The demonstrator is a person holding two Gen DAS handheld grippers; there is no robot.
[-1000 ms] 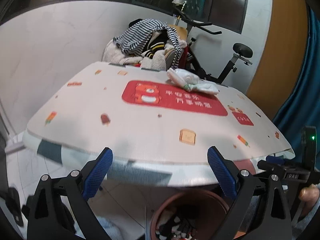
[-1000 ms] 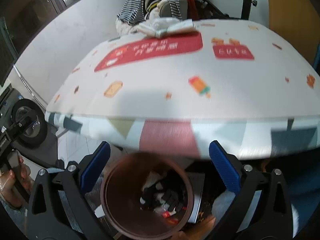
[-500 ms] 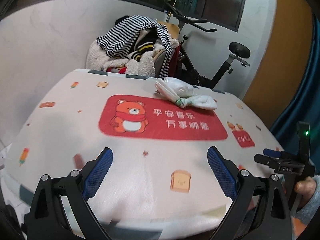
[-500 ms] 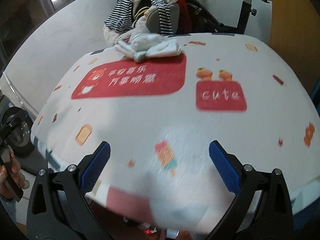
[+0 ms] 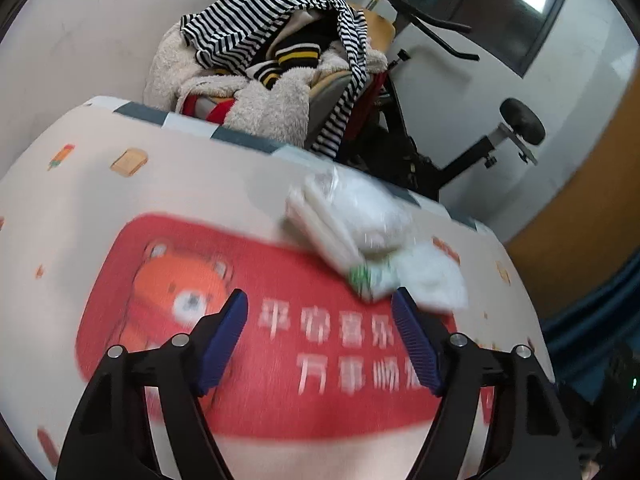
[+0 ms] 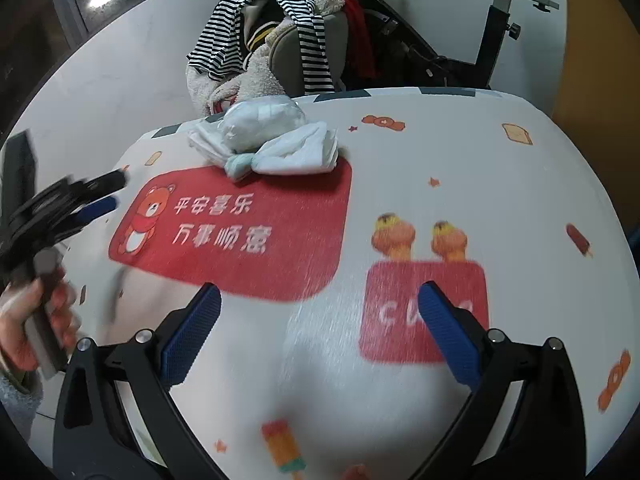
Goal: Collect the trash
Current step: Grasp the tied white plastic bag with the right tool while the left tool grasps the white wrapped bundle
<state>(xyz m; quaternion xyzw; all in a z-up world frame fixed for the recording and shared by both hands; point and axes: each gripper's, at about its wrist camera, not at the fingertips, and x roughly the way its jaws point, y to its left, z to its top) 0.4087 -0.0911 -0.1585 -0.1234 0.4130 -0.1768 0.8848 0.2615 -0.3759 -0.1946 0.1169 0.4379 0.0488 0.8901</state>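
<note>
A: We have carried both tools from the near table edge, over the brown bin below it, out across the white printed tablecloth. The crumpled white wrapper bundle with its green-printed twist now sits just ahead of our left gripper, at the far side of the red bear panel.

B: And the left jaws have just been closing from their widest. They stand part-way in, with nothing between them; the bundle lies beyond the right fingertip, near it but, as far as the blur lets us tell, not touching.

A: Our right gripper hangs wide apart and empty over the near-right of the cloth, well short of the bundle.

B: So we judge this the approach to the last piece on the table. The bundle is loose and soft, so we should shift right and centre it before pinching.

A: Behind it, the striped clothing on the chair stays out of our business.
</note>
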